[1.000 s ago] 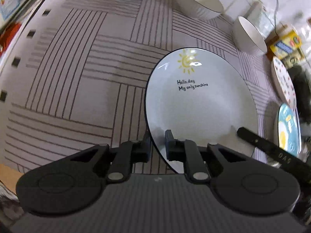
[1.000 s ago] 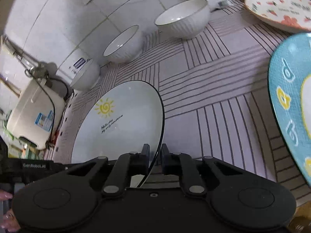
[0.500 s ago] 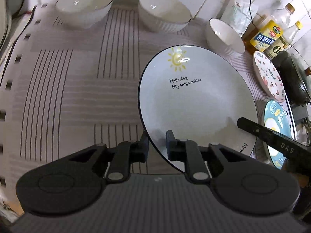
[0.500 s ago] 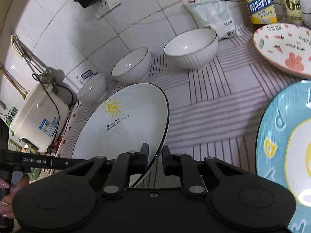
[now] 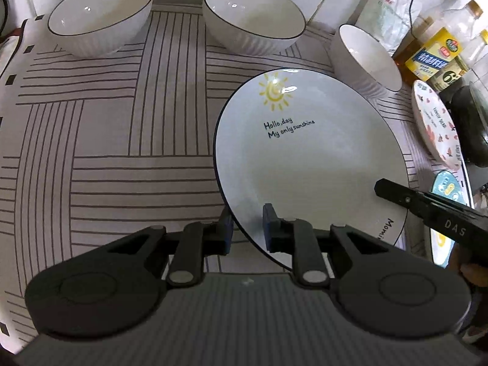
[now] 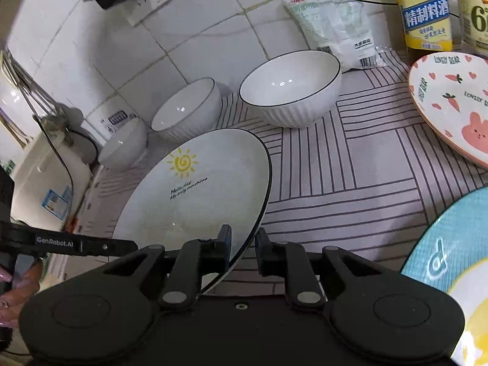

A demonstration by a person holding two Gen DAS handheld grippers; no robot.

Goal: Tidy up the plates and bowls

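Observation:
A white plate with a yellow sun and "Hello, day" lettering (image 5: 305,158) (image 6: 195,201) hangs tilted over the striped cloth (image 5: 106,152). My left gripper (image 5: 247,231) pinches its left rim, one finger under and one on top, and its jaws are opening. My right gripper (image 6: 243,244) is shut on the opposite rim. One of the right gripper's fingers (image 5: 396,195) shows in the left wrist view, and one of the left gripper's fingers (image 6: 100,246) in the right wrist view. Three white dark-rimmed bowls (image 5: 100,27) (image 5: 253,18) (image 5: 366,58) stand along the tiled wall.
A pink carrot-print plate (image 6: 451,103) and a blue plate (image 6: 442,259) lie to the right. Bottles (image 6: 424,9) and a white bag (image 6: 335,21) stand against the wall. A dark pan (image 5: 469,122) sits far right, a white appliance (image 6: 39,183) far left.
Both grippers have carried the sun plate across the cloth toward the bowls at the wall. The gap between each pair of fingers looks slightly wider.

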